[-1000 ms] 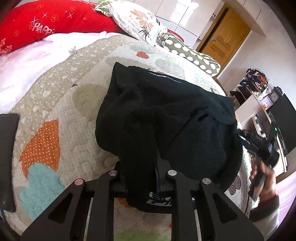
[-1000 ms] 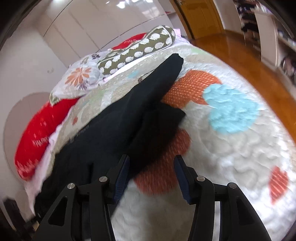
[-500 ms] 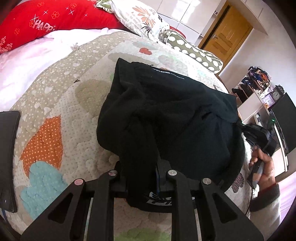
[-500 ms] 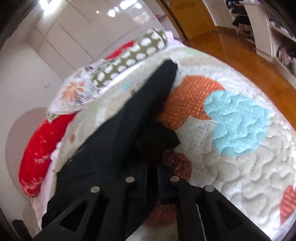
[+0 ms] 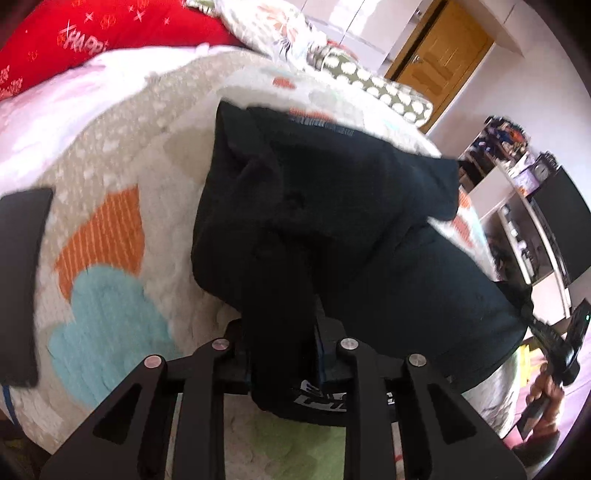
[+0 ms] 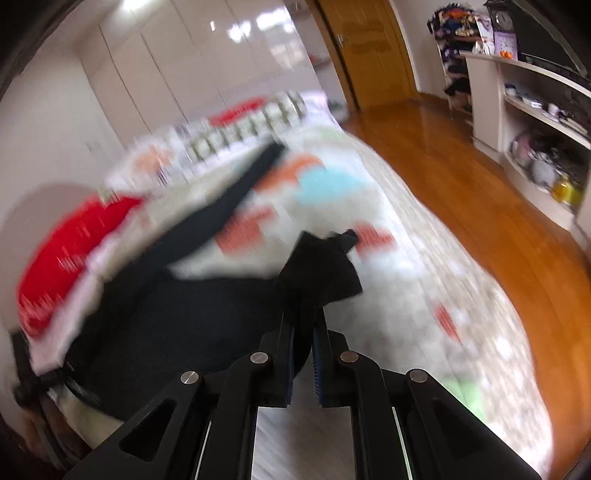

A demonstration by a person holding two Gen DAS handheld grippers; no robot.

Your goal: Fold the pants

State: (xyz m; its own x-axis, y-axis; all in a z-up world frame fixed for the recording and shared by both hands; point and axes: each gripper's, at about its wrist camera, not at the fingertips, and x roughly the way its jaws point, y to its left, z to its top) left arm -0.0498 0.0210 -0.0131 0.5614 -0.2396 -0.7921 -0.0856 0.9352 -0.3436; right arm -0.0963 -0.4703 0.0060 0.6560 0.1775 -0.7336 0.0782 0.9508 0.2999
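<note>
Black soft-knit pants [image 5: 332, 206] lie rumpled on the quilted patchwork bedspread [image 5: 110, 258], left tongs [image 5: 282, 354] opening around the printed waistband, right tongs [image 6: 303, 332] clamped on a leg.

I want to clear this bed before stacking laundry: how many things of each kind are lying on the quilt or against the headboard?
Black pants: 1
Pillows: 3, red, floral, green spotted
Dark flat object at the quilt's edge: 1
Total: 5

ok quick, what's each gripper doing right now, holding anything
left gripper: jaws opening, black pants waistband still between them, pads touching.
right gripper: shut on a pants leg end.
</note>
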